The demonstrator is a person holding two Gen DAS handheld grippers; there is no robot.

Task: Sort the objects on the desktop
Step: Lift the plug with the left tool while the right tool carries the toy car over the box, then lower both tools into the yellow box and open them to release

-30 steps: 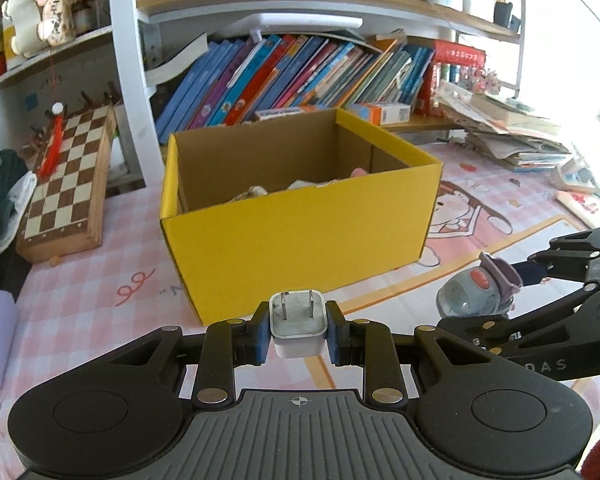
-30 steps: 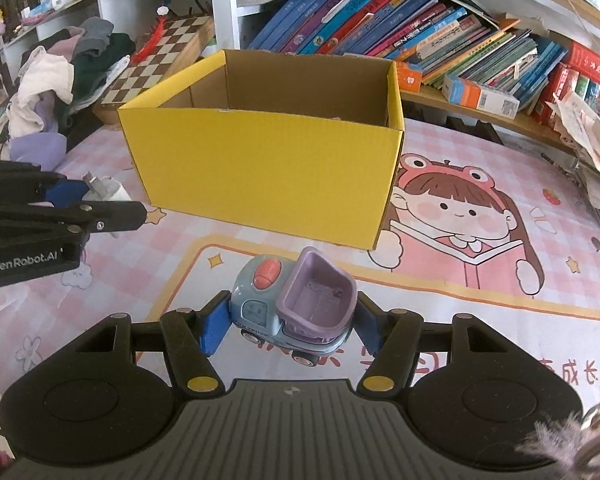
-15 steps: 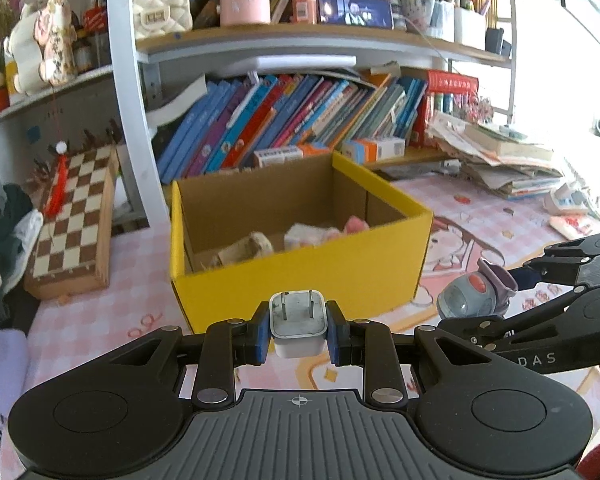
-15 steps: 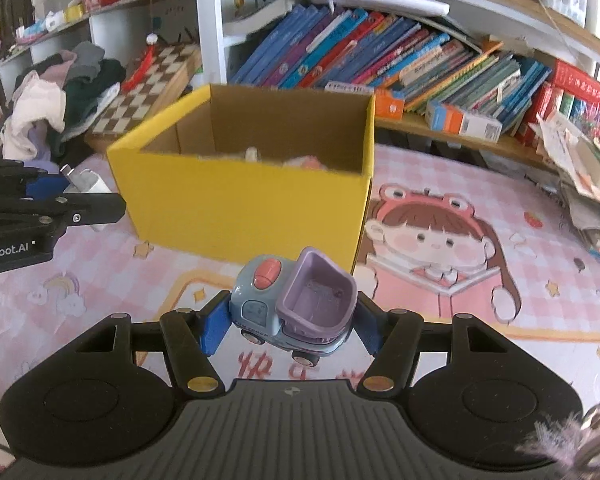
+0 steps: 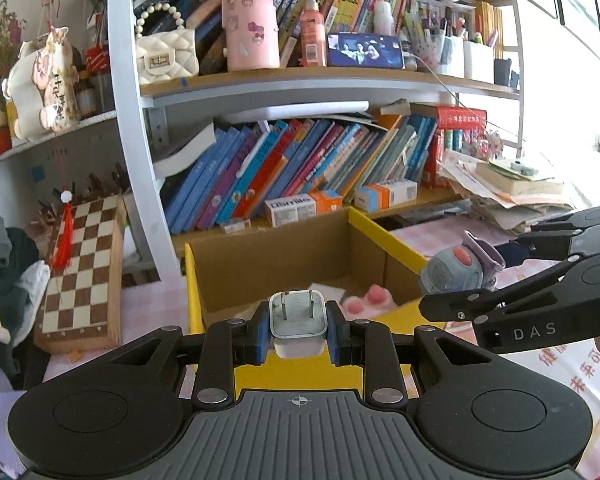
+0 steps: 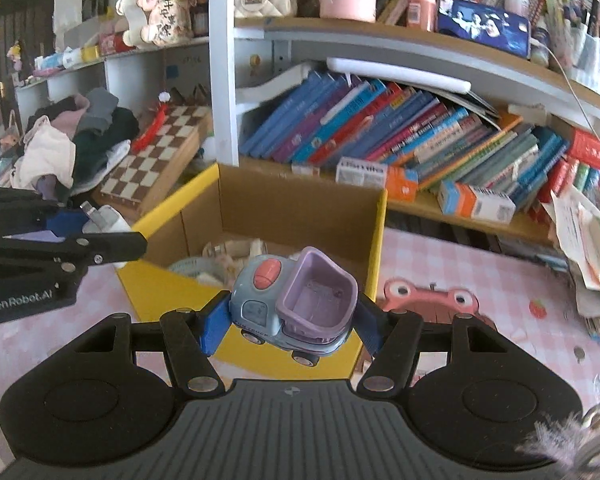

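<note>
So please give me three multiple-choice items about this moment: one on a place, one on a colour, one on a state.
1. Where is the chessboard?
A. inside the box
B. left of the box
C. on the top shelf

2. What colour is the outside of the box?
A. yellow
B. green
C. white

3. What do the left tongs do?
A. hang open
B. grip a toy car
C. grip a plug

Key: 1 B, it leans beside the box's left wall. 2 A, the outer walls are yellow. 3 C, the plug sits between both pads; the right tongs hold the toy car.

Home study room, crammed bookshelves [image 5: 300,168], chessboard [image 5: 82,272], clothes pile [image 6: 72,140]
</note>
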